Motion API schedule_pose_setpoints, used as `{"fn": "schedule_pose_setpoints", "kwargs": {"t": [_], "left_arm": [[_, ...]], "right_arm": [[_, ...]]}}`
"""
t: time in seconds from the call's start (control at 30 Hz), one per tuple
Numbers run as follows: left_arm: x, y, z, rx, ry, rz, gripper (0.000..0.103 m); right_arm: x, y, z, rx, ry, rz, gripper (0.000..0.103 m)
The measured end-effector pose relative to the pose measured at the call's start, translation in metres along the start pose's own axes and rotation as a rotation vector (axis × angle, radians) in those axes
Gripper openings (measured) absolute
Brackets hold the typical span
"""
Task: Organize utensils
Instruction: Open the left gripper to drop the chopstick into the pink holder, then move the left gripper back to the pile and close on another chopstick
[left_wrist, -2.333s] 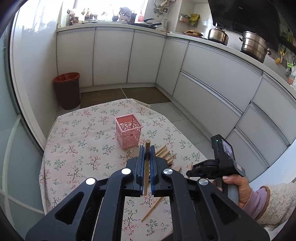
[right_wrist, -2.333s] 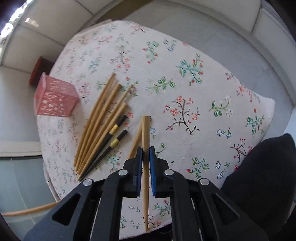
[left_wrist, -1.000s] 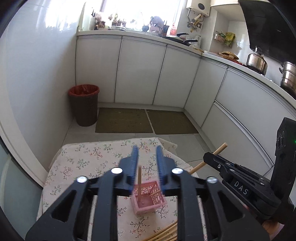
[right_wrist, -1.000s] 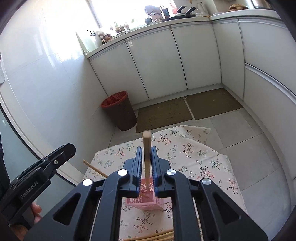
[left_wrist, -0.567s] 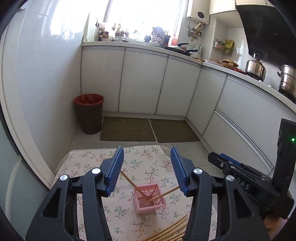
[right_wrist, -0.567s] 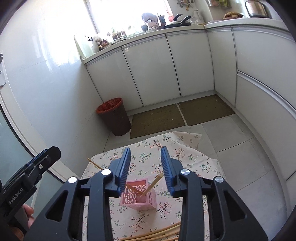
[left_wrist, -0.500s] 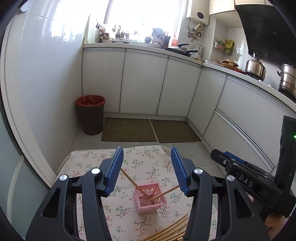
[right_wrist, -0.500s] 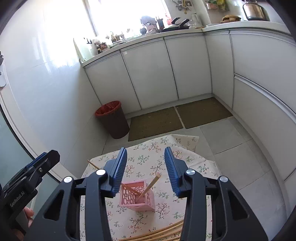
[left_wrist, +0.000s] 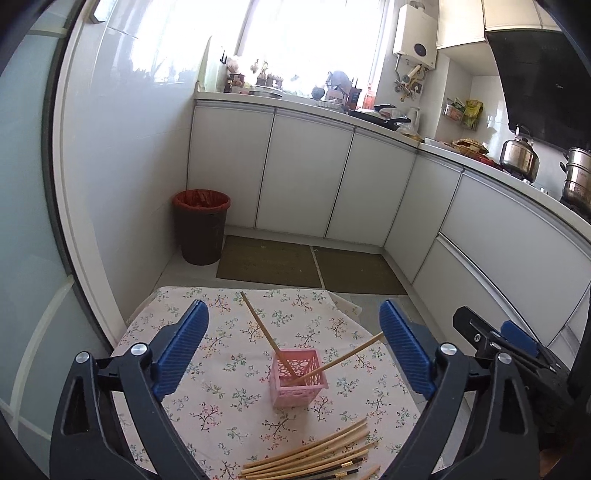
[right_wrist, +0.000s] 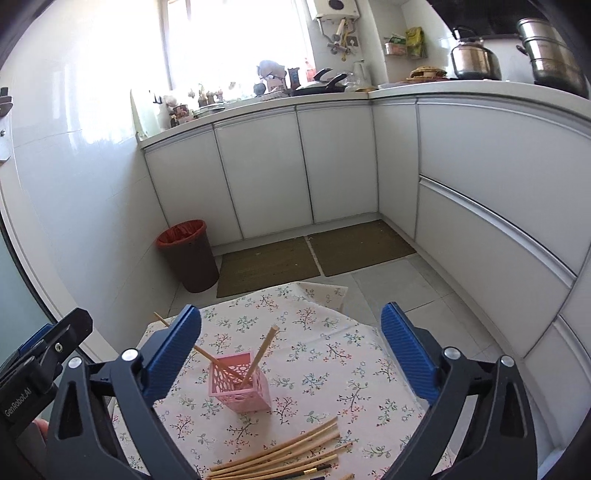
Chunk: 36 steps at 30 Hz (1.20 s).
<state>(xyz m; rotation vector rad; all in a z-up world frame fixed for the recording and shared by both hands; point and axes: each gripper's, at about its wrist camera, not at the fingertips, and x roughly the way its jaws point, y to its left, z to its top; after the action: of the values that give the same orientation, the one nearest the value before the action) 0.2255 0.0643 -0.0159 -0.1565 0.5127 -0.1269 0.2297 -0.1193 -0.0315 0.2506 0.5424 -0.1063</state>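
- Two chopsticks (left_wrist: 258, 328) are seen in the left wrist view standing in the pink basket (left_wrist: 298, 382) on the tabletop (left_wrist: 207, 373): one long axis leans up and away to the left of the basket, the other (left_wrist: 347, 356) up and to its right, tips crossed inside.
- The left tool (left_wrist: 293, 347) is spread wide and holds nothing; the loose chopstick bundle (left_wrist: 314, 456) lies flat on the near side of the basket, apart from it.
- For the next pick, it is judged that one stick should be singled out from the bundle edge and pinched near mid-length, so it hangs straight.
- In the right wrist view the right tool (right_wrist: 291, 350) is likewise gaping and empty above the basket (right_wrist: 240, 386).
- There the bundle (right_wrist: 280, 456) points from near-left to far-right, its upper ends towards the basket; dark-tipped sticks (right_wrist: 314, 470) lie nearest.
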Motion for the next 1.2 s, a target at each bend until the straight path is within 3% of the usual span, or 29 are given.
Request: {"fn": "schedule_pose_setpoints", "kwargs": {"t": [0.2, 0.53, 0.67, 0.8, 1.0, 1.2], "left_arm": [[-0.010, -0.002, -0.018, 0.008, 0.031, 0.018, 0.096], [-0.008, -0.010, -0.054, 0.026, 0.135, 0.010, 0.096], [0.013, -0.019, -0.072, 0.100, 0.272, -0.026, 0.096], [0.036, -0.033, -0.098, 0.202, 0.420, -0.066, 0.096], [0.068, -0.058, -0.142, 0.320, 0.596, -0.127, 0.096], [0.110, -0.086, -0.180, 0.502, 0.722, -0.122, 0.094]], "right_arm": [[-0.016, -0.024, -0.019, 0.083, -0.004, -0.084, 0.096], [-0.035, -0.055, -0.061, 0.081, 0.015, -0.159, 0.097], [-0.040, -0.081, -0.083, 0.146, 0.094, -0.148, 0.096], [-0.033, -0.119, -0.115, 0.239, 0.227, -0.126, 0.096], [-0.015, -0.161, -0.161, 0.333, 0.399, -0.159, 0.096], [-0.009, -0.185, -0.171, 0.442, 0.456, -0.135, 0.096]]}}
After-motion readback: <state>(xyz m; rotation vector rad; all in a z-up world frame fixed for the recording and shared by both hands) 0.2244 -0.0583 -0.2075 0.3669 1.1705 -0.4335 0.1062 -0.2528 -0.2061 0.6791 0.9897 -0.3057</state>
